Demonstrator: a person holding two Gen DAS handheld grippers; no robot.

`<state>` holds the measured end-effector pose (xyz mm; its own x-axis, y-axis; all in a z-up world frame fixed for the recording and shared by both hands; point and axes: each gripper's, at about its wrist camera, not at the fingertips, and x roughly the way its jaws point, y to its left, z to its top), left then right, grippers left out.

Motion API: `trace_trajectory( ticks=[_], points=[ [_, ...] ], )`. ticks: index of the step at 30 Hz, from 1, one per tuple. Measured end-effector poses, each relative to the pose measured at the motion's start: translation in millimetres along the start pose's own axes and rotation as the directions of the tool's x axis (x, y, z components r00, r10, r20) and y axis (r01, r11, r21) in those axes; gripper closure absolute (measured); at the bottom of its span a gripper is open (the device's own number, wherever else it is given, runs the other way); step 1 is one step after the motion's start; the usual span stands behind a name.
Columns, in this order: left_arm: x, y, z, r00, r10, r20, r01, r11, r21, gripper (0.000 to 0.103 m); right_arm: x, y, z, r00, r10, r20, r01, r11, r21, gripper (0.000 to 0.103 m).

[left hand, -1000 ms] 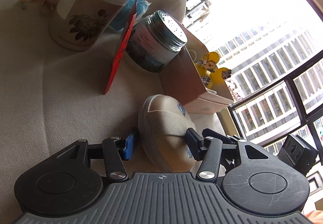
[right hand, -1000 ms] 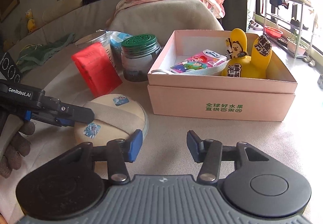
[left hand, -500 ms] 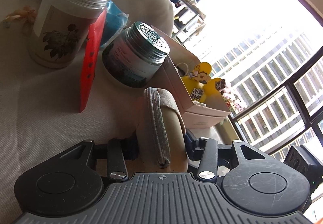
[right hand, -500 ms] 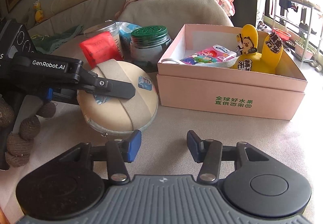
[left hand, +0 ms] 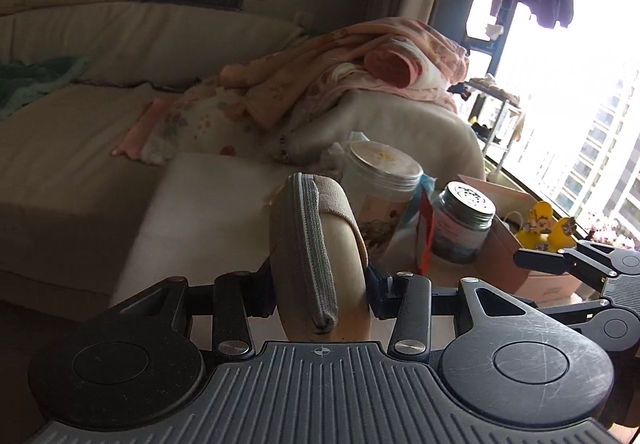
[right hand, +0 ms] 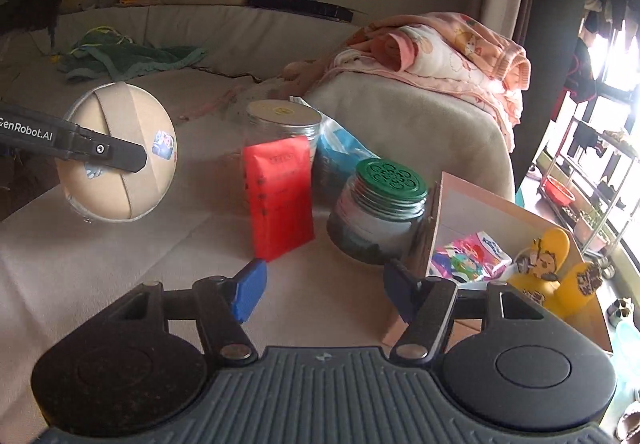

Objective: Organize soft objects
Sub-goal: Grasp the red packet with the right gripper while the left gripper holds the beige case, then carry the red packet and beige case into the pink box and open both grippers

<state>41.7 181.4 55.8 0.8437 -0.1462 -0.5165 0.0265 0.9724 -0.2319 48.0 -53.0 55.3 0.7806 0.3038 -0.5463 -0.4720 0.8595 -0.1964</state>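
A: Where's the round beige pouch?
B: Clamped on edge betw. the left gripper fingers, up off the table, left of the red packet.
A: Right gripper?
B: Fingers have just been opening; wide apart now, nothing betw. them, near the pink box.

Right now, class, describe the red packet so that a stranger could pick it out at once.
Find the beige cushion top crowded with containers. The red packet stands upright before the tall silver-lidded jar, beside the green-lidded jar. It is the only flat, bright red thing there.
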Motion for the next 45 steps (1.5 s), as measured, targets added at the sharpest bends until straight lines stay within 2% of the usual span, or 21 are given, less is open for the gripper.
trace_trajectory(
  ticks=[3, 5, 7, 9, 12, 14, 15, 18, 21, 25, 30, 32, 34, 38, 40, 42, 43, 44, 45],
  points=[
    [6.3, 9.6, 0.2, 0.996, 0.069, -0.055, -0.069, 0.998, 0.005, 0.056, 27.8, 26.1, 21.8, 1.000, 0.022, 0.002, -0.022, 0.999, -0.032, 0.039],
    [8.4, 15.6, -3.4, 0.996, 0.053, -0.069, -0.052, 0.998, 0.018, 0.056, 45.2, 35.8, 31.5, 1.000, 0.026, -0.008, -0.026, 0.999, -0.028, 0.042],
    [10.8, 22.7, -6.2, 0.997, 0.025, -0.076, -0.025, 1.000, -0.009, 0.055, 62.0, 40.6, 37.2, 1.000, 0.014, -0.024, -0.015, 1.000, -0.025, 0.046],
    [12.2, 28.7, -8.1, 0.998, -0.005, -0.065, 0.003, 1.000, -0.028, 0.055, 74.9, 39.3, 39.9, 0.999, -0.011, -0.048, 0.010, 1.000, -0.023, 0.055],
    [20.2, 36.6, -9.8, 0.994, -0.034, -0.100, 0.028, 0.998, -0.056, 0.055, 85.4, 28.2, 40.0, 0.996, -0.021, -0.088, 0.022, 1.000, 0.009, 0.085],
    [27.6, 39.3, -12.6, 0.987, -0.050, -0.156, 0.040, 0.997, -0.069, 0.053, 87.1, 16.4, 40.5, 0.995, -0.035, -0.096, 0.038, 0.999, 0.028, 0.096],
    [28.9, 41.0, -15.2, 0.983, -0.063, -0.172, 0.049, 0.995, -0.088, 0.056, 86.9, 12.1, 41.8, 0.995, -0.033, -0.095, 0.037, 0.999, 0.035, 0.097],
    [26.4, 35.8, -8.5, 0.988, -0.055, -0.144, 0.041, 0.994, -0.098, 0.058, 85.4, -5.8, 52.5, 0.997, 0.003, -0.083, 0.002, 0.998, 0.060, 0.098],
    [17.5, 20.4, 14.3, 0.995, -0.072, -0.062, 0.068, 0.996, -0.062, 0.058, 76.6, -24.9, 71.6, 0.999, 0.032, -0.042, -0.028, 0.996, 0.089, 0.098],
    [11.5, -23.0, 61.4, 0.993, -0.118, 0.023, 0.117, 0.992, 0.051, 0.058, 44.5, -62.8, 100.4, 0.997, 0.068, 0.044, -0.073, 0.989, 0.128, 0.098],
    [23.9, -104.2, 104.5, 0.962, -0.270, 0.045, 0.259, 0.952, 0.163, 0.058, -10.1, -132.5, 118.1, 0.990, 0.030, 0.140, -0.056, 0.981, 0.186, 0.098],
    [35.1, -136.9, 110.7, 0.946, -0.322, 0.032, 0.310, 0.931, 0.192, 0.058, -30.2, -163.5, 116.0, 0.988, -0.020, 0.155, -0.013, 0.977, 0.212, 0.098],
    [53.9, -171.9, 112.4, 0.923, -0.384, -0.014, 0.380, 0.905, 0.194, 0.058, -48.4, -186.0, 108.7, 0.984, -0.075, 0.164, 0.036, 0.973, 0.228, 0.098],
    [96.1, -221.5, 103.8, 0.868, -0.476, -0.140, 0.493, 0.860, 0.131, 0.058, -71.8, -226.3, 81.8, 0.973, -0.184, 0.140, 0.141, 0.953, 0.267, 0.098],
    [122.4, -231.6, 94.6, 0.820, -0.533, -0.209, 0.552, 0.833, 0.043, 0.058, -74.1, -241.9, 64.5, 0.972, -0.208, 0.114, 0.167, 0.941, 0.293, 0.098],
    [148.2, -236.4, 81.9, 0.780, -0.552, -0.296, 0.575, 0.818, -0.011, 0.057, -71.4, -251.9, 51.8, 0.974, -0.206, 0.091, 0.167, 0.933, 0.320, 0.098],
    [157.6, -238.4, 75.0, 0.782, -0.528, -0.332, 0.560, 0.829, -0.001, 0.058, -68.5, -255.9, 45.0, 0.976, -0.201, 0.079, 0.164, 0.929, 0.332, 0.098],
    [164.7, -239.8, 68.5, 0.793, -0.492, -0.359, 0.537, 0.843, 0.028, 0.058, -65.4, -258.9, 40.4, 0.978, -0.195, 0.070, 0.161, 0.926, 0.341, 0.098],
    [171.5, -238.3, 61.6, 0.815, -0.443, -0.374, 0.503, 0.861, 0.075, 0.058, -61.5, -260.6, 37.3, 0.980, -0.189, 0.062, 0.156, 0.925, 0.346, 0.098]
  ],
)
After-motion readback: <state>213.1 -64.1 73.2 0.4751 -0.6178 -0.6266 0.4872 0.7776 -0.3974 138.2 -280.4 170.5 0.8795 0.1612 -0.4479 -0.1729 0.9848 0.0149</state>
